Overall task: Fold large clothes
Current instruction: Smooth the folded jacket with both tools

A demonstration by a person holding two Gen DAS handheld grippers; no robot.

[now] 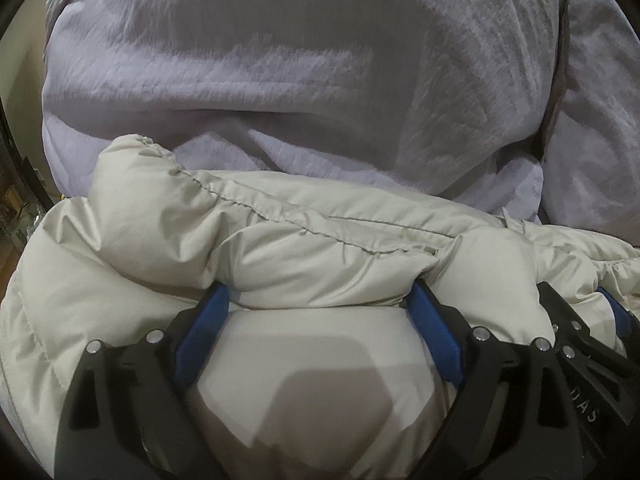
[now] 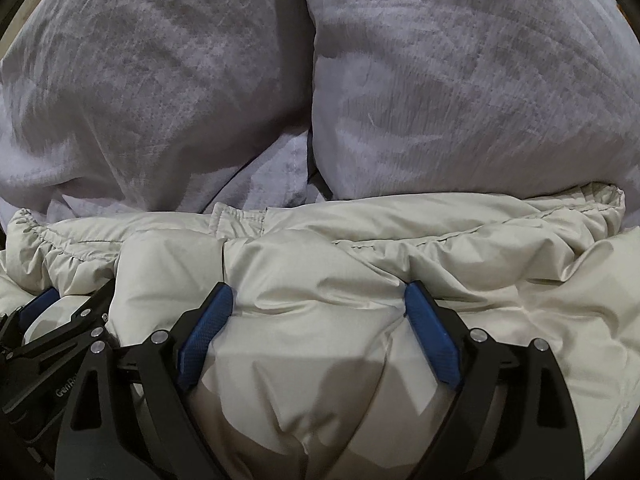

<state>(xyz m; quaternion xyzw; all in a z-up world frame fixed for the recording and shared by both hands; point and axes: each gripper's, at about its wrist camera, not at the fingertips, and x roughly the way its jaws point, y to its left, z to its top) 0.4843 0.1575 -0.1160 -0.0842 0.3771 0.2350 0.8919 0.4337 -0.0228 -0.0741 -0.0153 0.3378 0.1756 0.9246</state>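
Observation:
A puffy cream down jacket lies bunched on a bed, its stitched hem running across the far side. It also fills the lower half of the right wrist view. My left gripper is open, its blue pads wide apart and pressed down on a bulge of the jacket. My right gripper is open the same way, blue pads straddling a fold. The two grippers sit side by side: the right one shows at the right edge of the left view, the left one at the left edge of the right view.
Two large pale lilac pillows lie just beyond the jacket, with a dark gap between them. The left wrist view shows one pillow and a dim room edge at far left.

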